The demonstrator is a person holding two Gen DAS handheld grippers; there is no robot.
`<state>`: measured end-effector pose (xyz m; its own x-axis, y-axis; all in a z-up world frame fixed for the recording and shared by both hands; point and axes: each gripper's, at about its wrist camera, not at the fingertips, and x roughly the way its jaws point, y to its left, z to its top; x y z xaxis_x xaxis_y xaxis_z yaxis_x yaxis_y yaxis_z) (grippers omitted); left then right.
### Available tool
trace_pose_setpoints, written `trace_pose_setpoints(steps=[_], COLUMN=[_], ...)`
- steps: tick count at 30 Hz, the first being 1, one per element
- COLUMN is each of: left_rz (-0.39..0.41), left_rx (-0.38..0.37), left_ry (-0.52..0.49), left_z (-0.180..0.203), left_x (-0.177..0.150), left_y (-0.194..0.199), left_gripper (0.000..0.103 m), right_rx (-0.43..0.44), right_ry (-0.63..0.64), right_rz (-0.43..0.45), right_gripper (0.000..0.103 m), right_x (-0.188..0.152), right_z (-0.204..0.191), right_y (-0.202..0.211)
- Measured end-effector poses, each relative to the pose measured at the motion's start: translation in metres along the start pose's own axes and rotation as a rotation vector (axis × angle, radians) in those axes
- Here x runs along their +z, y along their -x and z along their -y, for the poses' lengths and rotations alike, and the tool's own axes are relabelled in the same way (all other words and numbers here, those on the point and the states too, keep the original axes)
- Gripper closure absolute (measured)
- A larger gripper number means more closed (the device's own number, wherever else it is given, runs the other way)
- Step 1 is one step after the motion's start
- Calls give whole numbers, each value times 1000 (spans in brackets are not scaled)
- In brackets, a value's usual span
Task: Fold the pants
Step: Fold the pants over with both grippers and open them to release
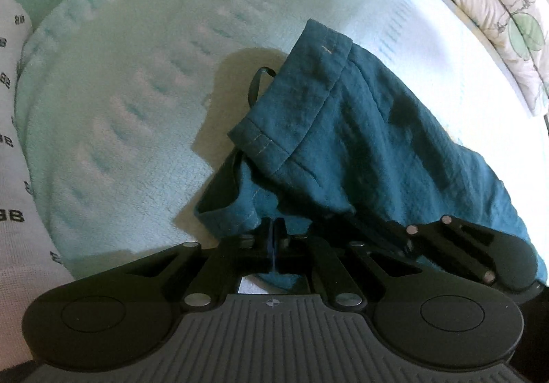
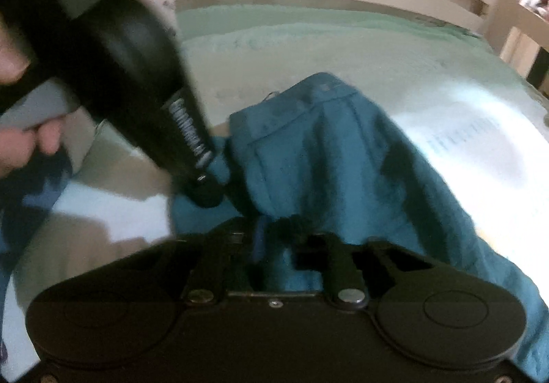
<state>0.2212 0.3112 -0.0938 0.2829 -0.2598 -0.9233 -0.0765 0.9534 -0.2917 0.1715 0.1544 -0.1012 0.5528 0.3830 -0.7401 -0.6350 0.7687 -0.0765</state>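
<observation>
Left gripper point(image 1: 274, 232) jaws together, pinching the teal pants point(image 1: 343, 129) at their near edge. Right gripper point(image 2: 271, 228) clamped on the same cloth, blurred. Pants lie on the mint blanket point(image 1: 120, 91), long axis running near-right to far-left, hem end pointing away.

- Left tongs point(image 1: 274, 232): fingers pressed together, pinching teal fabric at the near edge.
- Right tongs point(image 2: 271, 232): closed on bunched fabric, just right of the left tongs; view blurred.
</observation>
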Motion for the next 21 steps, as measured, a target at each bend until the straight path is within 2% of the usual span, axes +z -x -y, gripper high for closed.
trace_pose_setpoints(steps=[2,4,7,9,11,12,13,15,18,20,21], left_rz=[24,83,188,259,301,306,300,279,268,258,254], left_rx=[23,62,138,182,199,194,186,168,145,124,111], left_ry=[-23,-61,-106,-120,-133,-148,-163,-209,-276,-303,-312], left_z=[6,15,24,31,38,44,48,65,89,102,108], left_x=[-1,-2,-4,-3,-2,-1,-2,-2,-4,-6,-7], left_y=[11,33,69,91,101,102,100,93,81,74,70], left_gripper=[101,100,100,100,101,101,101,101,100,100,100], right_rx=[25,53,169,225,238,231,219,226,242,229,211], right_ry=[-65,-98,-141,-143,-124,-113,-110,-141,-195,-204,-215], right_rz=[25,60,96,67,16,-8,-39,-77,-42,10,36], right_gripper=[94,94,94,94,93,92,87,86,77,65,63], right_x=[3,6,7,4,-4,-7,-10,-15,-16,-20,-25], right_z=[10,17,19,12,1,-2,-5,-2,13,30,39], right_y=[13,31,57,58,46,37,27,17,37,64,79])
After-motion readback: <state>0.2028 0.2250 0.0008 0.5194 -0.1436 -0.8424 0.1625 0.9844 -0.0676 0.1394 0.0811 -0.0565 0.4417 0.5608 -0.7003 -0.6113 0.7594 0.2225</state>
